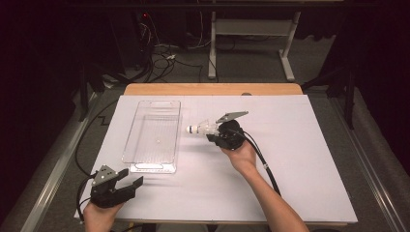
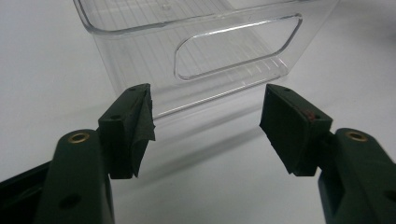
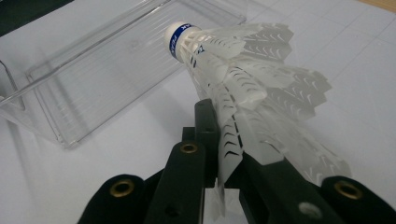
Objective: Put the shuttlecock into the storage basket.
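High view: right gripper (image 1: 209, 131) clamped on shuttlecock (image 1: 199, 128), pinching feather skirt, cork pointing left toward clear plastic bin (image 1: 153, 136). Shuttlecock held just beside bin's right wall, over white counter (image 1: 300, 159). Left gripper (image 1: 131, 179) rests near counter's front left corner, jaws spread wide, nothing between them, facing bin's near end wall.

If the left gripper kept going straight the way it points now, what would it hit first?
Most likely the near end wall, with its handle cutout, of the clear plastic rectangular bin. The left gripper has its jaws open with nothing between them and only bare white table surface before the bin; the depth is hard to judge.
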The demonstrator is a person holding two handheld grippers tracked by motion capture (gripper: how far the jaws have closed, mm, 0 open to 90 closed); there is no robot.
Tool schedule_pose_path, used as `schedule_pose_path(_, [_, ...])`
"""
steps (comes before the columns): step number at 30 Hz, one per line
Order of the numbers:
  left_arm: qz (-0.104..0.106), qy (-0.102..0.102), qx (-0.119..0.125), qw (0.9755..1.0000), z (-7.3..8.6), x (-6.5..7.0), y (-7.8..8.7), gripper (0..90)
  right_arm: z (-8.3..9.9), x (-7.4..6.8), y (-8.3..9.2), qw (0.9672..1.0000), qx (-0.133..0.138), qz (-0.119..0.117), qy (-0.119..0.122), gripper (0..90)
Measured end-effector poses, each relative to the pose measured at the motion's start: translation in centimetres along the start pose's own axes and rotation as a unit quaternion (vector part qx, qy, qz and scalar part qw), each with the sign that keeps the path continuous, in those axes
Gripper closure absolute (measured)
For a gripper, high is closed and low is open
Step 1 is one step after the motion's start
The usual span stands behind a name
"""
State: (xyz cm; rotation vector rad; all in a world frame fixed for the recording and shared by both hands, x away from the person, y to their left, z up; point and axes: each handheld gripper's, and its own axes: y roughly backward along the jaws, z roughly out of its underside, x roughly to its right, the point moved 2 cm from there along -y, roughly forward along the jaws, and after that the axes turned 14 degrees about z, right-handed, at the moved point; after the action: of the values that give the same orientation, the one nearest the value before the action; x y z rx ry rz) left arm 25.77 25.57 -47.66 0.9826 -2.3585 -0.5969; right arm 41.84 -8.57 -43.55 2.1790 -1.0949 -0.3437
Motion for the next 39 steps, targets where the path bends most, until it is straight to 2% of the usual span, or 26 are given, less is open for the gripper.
schedule_pose_path(28, [0.002, 0.002, 0.000, 1.0000, 0.0, -0.1, 0.0, 35.1, -2.6, -0.5, 0.0, 0.9998, 0.009, -0.016, 0.001, 89.2])
schedule_pose_path(39, [0.003, 0.002, -0.003, 1.0000, 0.0, -0.1, -0.1, 35.1, -3.9, -1.3, -0.4, 0.9996, 0.010, -0.027, 0.004, 89.3])
